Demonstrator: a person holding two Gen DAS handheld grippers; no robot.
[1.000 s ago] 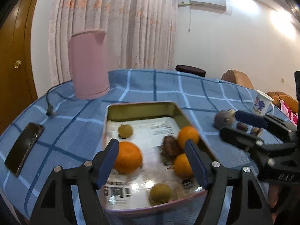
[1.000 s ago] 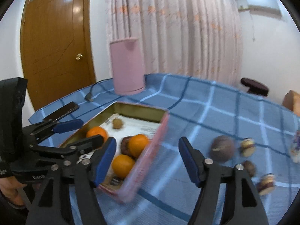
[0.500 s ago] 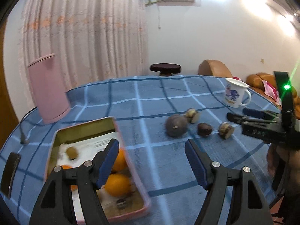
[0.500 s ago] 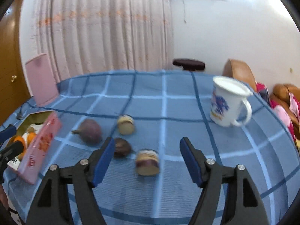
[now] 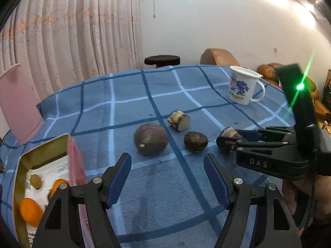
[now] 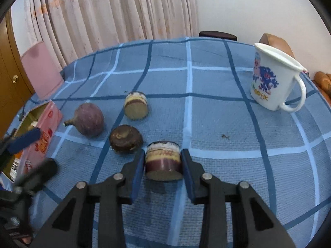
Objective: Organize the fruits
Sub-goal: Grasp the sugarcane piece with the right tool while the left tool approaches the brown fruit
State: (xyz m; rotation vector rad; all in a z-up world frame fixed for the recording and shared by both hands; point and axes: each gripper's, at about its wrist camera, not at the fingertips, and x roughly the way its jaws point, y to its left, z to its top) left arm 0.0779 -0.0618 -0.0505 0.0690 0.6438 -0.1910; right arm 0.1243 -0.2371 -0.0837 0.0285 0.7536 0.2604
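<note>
- Left wrist view: the left gripper (image 5: 167, 177) is held wide and empty, above the cloth just short of the round purple fruit (image 5: 150, 138). Beside that fruit, the pink tin (image 5: 74, 163) holds oranges (image 5: 31, 211) and a small greenish fruit (image 5: 35, 180).
- Right wrist view: the right gripper (image 6: 162, 165) is closing on the cut cane piece (image 6: 163, 160), near the dark brown fruit (image 6: 125, 138). The pads should be kept centred on its sides. What the mug (image 6: 273, 82) holds cannot be told.
</note>
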